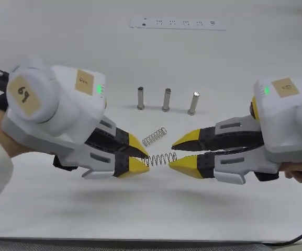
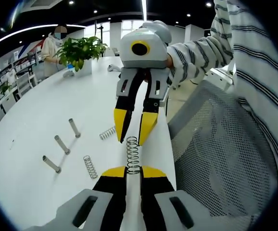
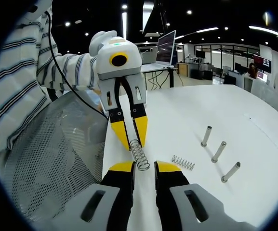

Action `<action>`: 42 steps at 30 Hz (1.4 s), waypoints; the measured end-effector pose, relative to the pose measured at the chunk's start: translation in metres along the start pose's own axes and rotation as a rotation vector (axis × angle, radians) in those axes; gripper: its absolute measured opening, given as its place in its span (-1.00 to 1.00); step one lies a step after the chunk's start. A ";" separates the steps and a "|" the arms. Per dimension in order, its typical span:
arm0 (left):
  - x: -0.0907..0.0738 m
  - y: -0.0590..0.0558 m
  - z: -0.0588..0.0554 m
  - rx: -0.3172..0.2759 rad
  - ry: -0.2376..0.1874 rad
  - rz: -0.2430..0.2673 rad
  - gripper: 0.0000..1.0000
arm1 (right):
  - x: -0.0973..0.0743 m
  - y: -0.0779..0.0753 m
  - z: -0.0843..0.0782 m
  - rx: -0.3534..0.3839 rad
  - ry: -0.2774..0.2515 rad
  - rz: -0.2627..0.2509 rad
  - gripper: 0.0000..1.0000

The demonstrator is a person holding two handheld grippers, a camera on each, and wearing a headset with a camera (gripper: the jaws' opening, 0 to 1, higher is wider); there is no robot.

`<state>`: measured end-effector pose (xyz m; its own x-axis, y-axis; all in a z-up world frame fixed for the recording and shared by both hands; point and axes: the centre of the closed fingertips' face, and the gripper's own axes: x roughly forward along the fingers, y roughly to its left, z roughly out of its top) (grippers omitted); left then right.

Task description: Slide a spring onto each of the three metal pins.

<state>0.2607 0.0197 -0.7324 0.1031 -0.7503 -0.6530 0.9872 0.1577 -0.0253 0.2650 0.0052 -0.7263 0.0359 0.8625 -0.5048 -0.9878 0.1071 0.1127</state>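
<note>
- While the left gripper (image 1: 144, 159) clamps one end of a spring (image 1: 161, 158), the right gripper (image 1: 173, 153) gapes around its other end.
- A loose spring (image 1: 154, 136) lies just before three upright pins (image 1: 166, 99).

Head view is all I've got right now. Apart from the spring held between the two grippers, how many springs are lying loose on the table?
Observer: Two. The left gripper view shows a first loose spring beside the pins and a second loose spring close to the right gripper.
Operator: Is the held spring actually clamped on the left side?
Observer: Yes. In the left gripper view the held spring sits pinched in the jaws of the left gripper.
Operator: And the right end?
Observer: In the right gripper view those jaws stand apart, with the spring's end in the gap between them.
</note>
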 end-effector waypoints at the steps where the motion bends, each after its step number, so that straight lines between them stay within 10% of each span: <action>1: 0.000 0.000 0.000 0.000 -0.002 0.000 -0.96 | 0.000 0.001 0.000 0.000 0.002 0.003 -0.74; 42: 0.010 -0.013 -0.008 -0.003 0.022 -0.047 -0.96 | 0.000 0.018 -0.007 0.078 0.056 0.050 -0.85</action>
<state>0.2483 0.0156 -0.7448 0.0543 -0.7426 -0.6675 0.9905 0.1246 -0.0580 0.2466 0.0038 -0.7302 -0.0240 0.8392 -0.5433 -0.9733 0.1044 0.2043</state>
